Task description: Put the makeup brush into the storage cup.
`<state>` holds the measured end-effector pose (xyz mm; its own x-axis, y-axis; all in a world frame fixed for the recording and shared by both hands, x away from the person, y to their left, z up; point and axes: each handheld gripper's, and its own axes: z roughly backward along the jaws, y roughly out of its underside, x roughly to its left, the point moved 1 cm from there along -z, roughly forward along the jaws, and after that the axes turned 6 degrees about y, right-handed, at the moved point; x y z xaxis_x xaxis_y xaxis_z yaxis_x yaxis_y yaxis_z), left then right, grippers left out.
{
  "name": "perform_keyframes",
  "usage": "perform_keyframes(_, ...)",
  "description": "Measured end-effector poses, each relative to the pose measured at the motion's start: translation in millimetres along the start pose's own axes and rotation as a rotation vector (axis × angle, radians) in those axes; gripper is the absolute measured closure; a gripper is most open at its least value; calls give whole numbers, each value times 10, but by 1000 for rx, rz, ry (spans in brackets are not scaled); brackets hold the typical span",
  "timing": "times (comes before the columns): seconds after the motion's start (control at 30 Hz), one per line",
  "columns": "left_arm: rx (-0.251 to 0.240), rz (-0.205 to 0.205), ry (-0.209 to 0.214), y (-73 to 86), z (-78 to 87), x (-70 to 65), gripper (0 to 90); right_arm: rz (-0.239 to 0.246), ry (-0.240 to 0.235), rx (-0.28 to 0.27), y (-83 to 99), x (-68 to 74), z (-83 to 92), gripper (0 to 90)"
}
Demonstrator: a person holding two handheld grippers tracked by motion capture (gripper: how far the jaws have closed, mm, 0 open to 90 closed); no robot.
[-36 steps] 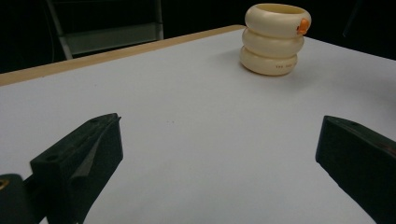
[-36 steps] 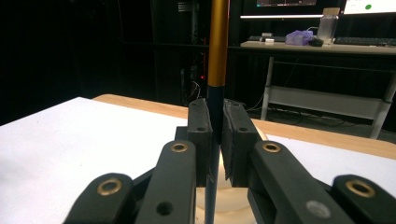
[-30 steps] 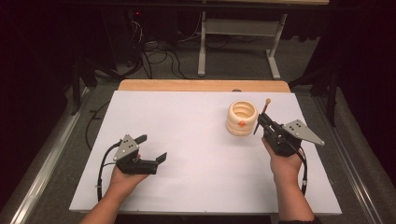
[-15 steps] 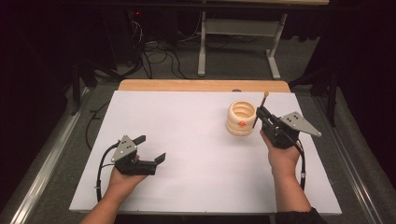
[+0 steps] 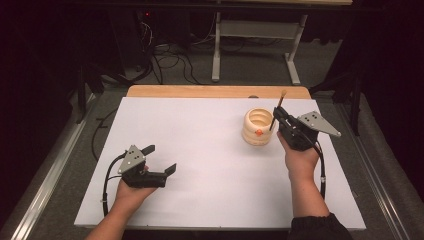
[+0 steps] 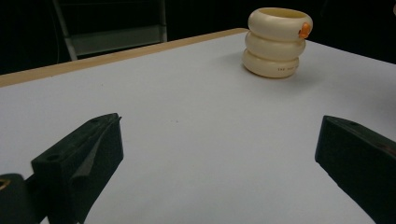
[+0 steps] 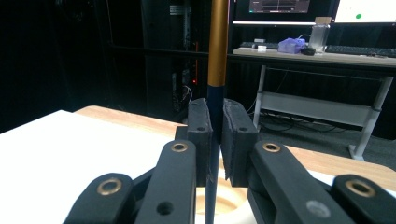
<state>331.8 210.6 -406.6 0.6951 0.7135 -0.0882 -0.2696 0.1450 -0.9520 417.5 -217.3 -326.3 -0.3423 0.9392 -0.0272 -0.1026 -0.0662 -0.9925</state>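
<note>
In the high view the right gripper (image 5: 278, 116) sits right of centre in the frame, its jaws clamped on a thin brush (image 5: 276, 112) that stands nearly upright, leaning a little toward the upper right. The brush's pale tip points up and its lower end hangs beside the right rim of a cream holder (image 5: 258, 127) made of three stacked rings, with a small orange spot on its front. Whether the brush's lower end is inside the holder or just beside it cannot be told from above. In the right gripper view the jaws press together on the dark blue handle of the brush (image 7: 215, 102), a gold band rises above them, and the holder's rim (image 7: 229, 200) shows below the jaws, with the handle running down in front of its opening.

The left gripper (image 5: 161, 160) rests at the lower left of the high view on the white desk (image 5: 200, 150), well apart from the holder, its jaws spread wide with nothing between them. In the left gripper view the holder (image 6: 275, 42) stands at the upper right, far beyond the open jaws.
</note>
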Motion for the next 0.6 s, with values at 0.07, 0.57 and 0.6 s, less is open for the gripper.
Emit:
perform_keyframes(0.07, 0, 0, 0, 0, 0, 1, 16, -1, 2, 5, -25, 16, -23, 851)
perform_keyframes(0.57, -8, 7, -2, -2, 26, 13, 16, 16, -4, -3, -107, 77, -220, 851)
perform_keyframes(0.6, -8, 7, -3, 0, 28, 17, 16, 14, 3, 4, -108, 83, -227, 851)
